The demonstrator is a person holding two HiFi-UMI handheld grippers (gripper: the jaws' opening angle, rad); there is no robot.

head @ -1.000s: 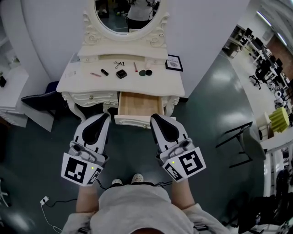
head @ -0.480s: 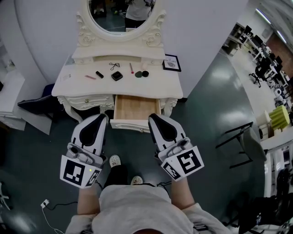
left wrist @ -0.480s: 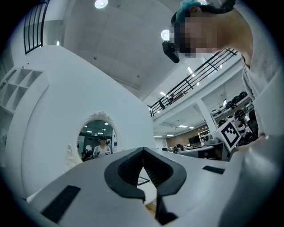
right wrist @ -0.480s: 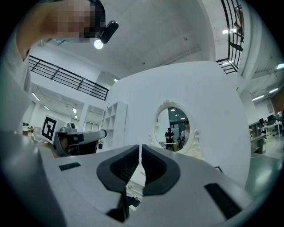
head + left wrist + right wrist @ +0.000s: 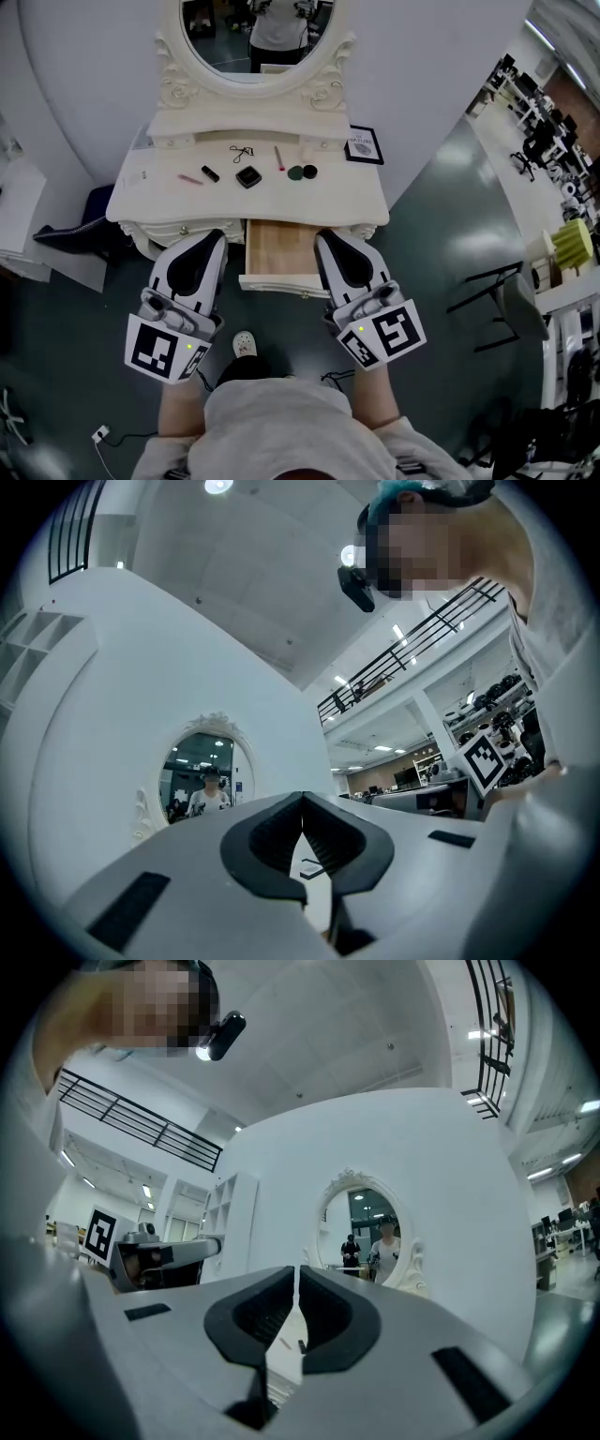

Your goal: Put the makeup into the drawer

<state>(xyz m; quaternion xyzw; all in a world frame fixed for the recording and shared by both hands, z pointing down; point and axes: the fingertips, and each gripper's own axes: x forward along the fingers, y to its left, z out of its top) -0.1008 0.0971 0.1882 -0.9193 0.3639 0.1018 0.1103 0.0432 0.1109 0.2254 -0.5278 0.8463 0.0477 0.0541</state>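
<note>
Makeup lies on the top of the cream vanity (image 5: 356, 202): a pink stick (image 5: 190, 178), a black lipstick (image 5: 210, 173), an eyelash curler (image 5: 242, 151), a black compact (image 5: 248, 176), a red pencil (image 5: 279, 157) and two dark round pots (image 5: 302, 172). The wooden drawer (image 5: 279, 246) stands pulled out under the top, with nothing seen in it. My left gripper (image 5: 217, 238) (image 5: 302, 803) is shut and empty, just left of the drawer. On the drawer's right, my right gripper (image 5: 324, 238) (image 5: 297, 1274) is shut and empty too. Both point at the vanity, short of the makeup.
An oval mirror (image 5: 248, 37) rises behind the top. A small framed picture (image 5: 362, 145) stands at the back right. White shelving (image 5: 19, 202) and a dark chair (image 5: 80, 230) are at the left, a black stand (image 5: 487, 291) on the floor at the right.
Both grippers have moved forward together toward the vanity and now flank the open drawer. Their jaws stay shut. The makeup has not moved.
</note>
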